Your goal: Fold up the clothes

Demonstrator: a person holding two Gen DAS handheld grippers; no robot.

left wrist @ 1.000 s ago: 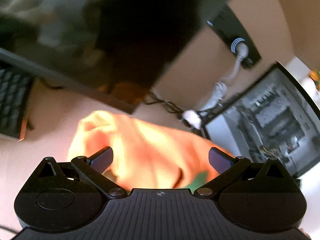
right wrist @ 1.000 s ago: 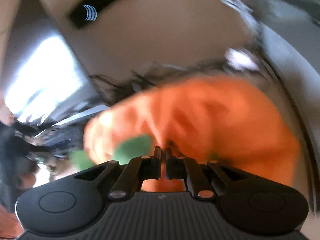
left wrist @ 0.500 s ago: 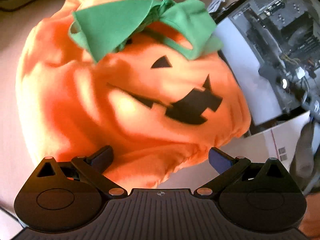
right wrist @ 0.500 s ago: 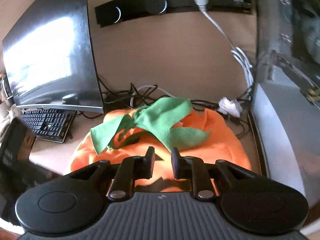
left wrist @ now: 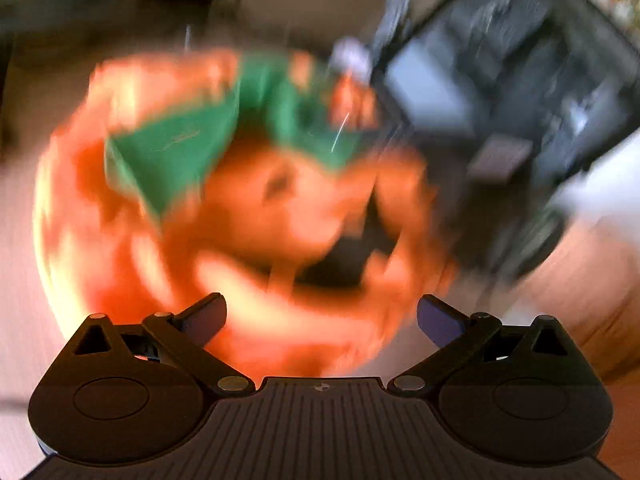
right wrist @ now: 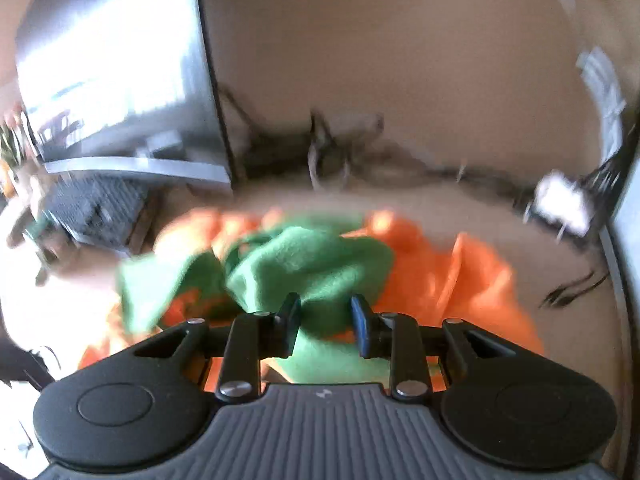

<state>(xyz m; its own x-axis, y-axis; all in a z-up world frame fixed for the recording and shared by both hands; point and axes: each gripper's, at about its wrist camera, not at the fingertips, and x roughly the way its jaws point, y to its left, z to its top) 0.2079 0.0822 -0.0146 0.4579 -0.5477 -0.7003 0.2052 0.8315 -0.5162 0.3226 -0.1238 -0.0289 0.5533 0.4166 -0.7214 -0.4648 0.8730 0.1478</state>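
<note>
An orange pumpkin costume (left wrist: 248,224) with a black face and a green leaf collar (left wrist: 176,152) lies rumpled on the desk; the left wrist view is blurred. My left gripper (left wrist: 322,316) is open and empty, just before the costume's near edge. In the right wrist view the costume (right wrist: 460,280) lies close below. My right gripper (right wrist: 325,316) is partly open, its fingers either side of the green collar (right wrist: 312,264), not clamped on it.
A monitor (right wrist: 116,68) and a keyboard (right wrist: 96,208) stand at the left. Cables (right wrist: 360,152) run along the wall behind the costume. An open computer case (left wrist: 520,92) stands at the right, close to the costume.
My right gripper has opened wider and moved down onto the green collar. The left gripper's view has swung quickly and the costume now sits a little farther off.
</note>
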